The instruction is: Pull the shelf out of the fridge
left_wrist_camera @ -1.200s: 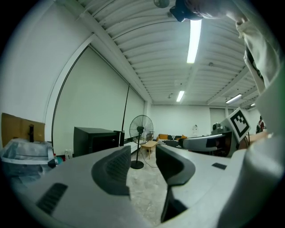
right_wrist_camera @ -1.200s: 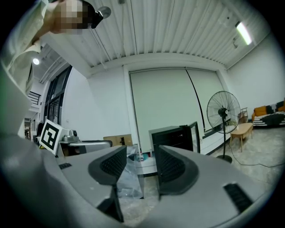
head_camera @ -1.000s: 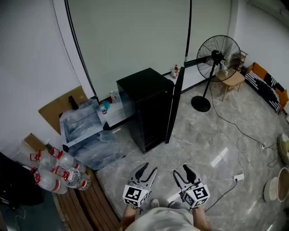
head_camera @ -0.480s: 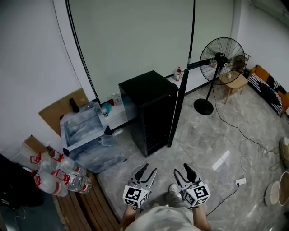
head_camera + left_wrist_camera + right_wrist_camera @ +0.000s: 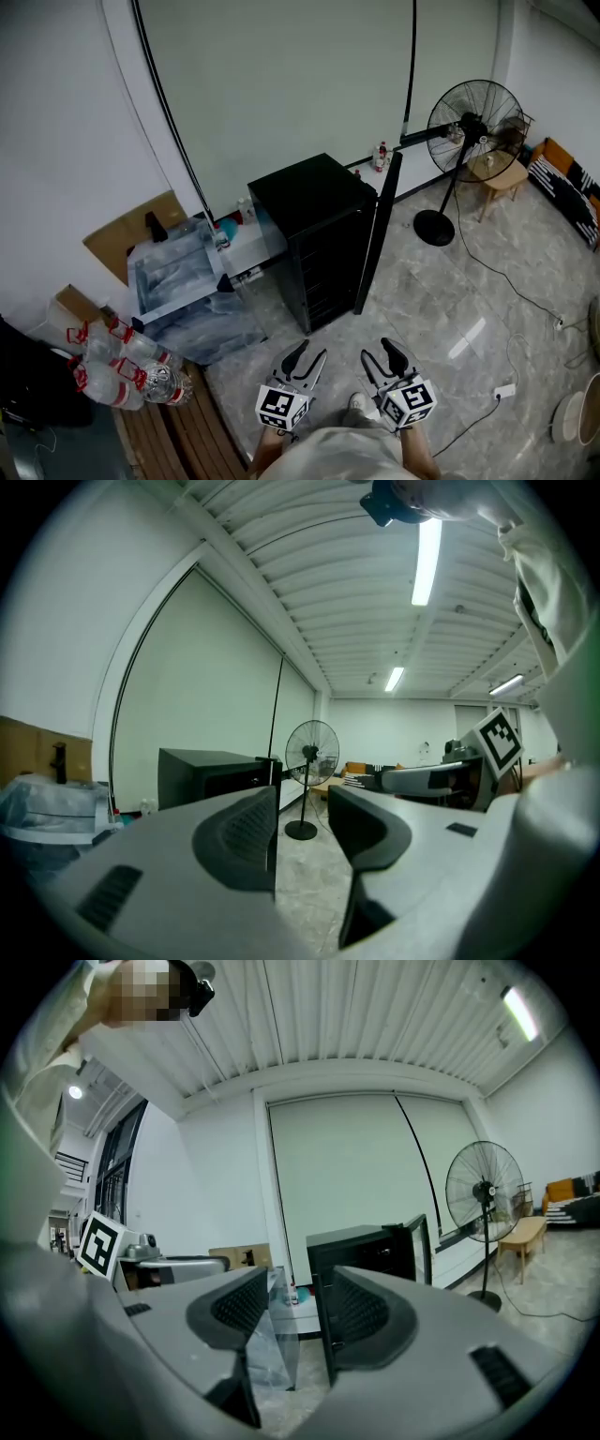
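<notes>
A black fridge (image 5: 314,234) stands on the floor by the wall, its door (image 5: 378,230) swung open to the right. Dark shelf fronts (image 5: 326,281) show in the open front. My left gripper (image 5: 302,361) and right gripper (image 5: 384,358) are side by side in front of the person's body, well short of the fridge. Both are open with nothing between the jaws. In the left gripper view the left gripper (image 5: 302,808) points past the fridge (image 5: 202,772). In the right gripper view the right gripper (image 5: 300,1293) faces the fridge (image 5: 361,1246) and its door (image 5: 419,1237).
A pedestal fan (image 5: 469,131) stands right of the fridge, with a wooden stool (image 5: 502,173) behind it. Clear plastic-wrapped boxes (image 5: 173,272) and several water bottles (image 5: 122,361) lie left of the fridge. A cable with a power strip (image 5: 504,390) crosses the floor at right.
The person has stepped across the floor with both grippers, so the fridge and fan have shifted right and slightly down in the head view. The jaws look unchanged.
</notes>
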A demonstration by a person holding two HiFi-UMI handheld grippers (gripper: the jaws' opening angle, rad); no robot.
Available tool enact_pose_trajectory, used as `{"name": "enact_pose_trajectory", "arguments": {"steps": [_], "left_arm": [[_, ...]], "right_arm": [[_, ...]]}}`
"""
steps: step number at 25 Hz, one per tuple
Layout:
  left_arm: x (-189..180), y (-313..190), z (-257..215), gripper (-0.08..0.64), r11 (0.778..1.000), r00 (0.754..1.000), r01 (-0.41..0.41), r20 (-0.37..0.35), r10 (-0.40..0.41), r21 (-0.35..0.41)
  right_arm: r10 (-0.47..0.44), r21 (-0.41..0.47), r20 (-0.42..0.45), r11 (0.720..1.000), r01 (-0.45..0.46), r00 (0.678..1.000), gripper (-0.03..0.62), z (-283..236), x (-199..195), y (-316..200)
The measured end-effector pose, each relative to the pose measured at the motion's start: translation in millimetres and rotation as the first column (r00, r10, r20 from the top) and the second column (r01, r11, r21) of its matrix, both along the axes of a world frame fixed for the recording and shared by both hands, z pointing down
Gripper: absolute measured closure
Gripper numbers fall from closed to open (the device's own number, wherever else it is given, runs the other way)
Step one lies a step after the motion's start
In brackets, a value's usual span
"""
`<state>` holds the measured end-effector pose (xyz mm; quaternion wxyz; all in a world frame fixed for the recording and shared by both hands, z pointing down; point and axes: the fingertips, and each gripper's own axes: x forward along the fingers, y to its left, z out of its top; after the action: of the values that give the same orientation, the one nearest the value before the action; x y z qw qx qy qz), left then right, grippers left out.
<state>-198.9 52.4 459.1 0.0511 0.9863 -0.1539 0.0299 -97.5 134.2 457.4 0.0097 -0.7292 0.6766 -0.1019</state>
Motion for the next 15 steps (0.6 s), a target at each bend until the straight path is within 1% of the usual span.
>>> {"name": "enact_pose_trajectory", "arguments": {"steps": [5, 15], "left_arm": [[33, -15, -4, 0.379, 1.0, 1.0, 0.016, 0.01, -0.016, 0.008], [101, -19, -11, 0.379, 0.999, 0.999, 0.036, 0.04, -0.037, 0.031]], "right_arm": [[-0.017, 0.003, 0.008, 1.0, 0.017, 1.0, 0.374, -3, 34, -16], [-0.057, 0.024, 0.043, 0.998, 0.056, 0.997, 0.379, -2, 101, -30]]}}
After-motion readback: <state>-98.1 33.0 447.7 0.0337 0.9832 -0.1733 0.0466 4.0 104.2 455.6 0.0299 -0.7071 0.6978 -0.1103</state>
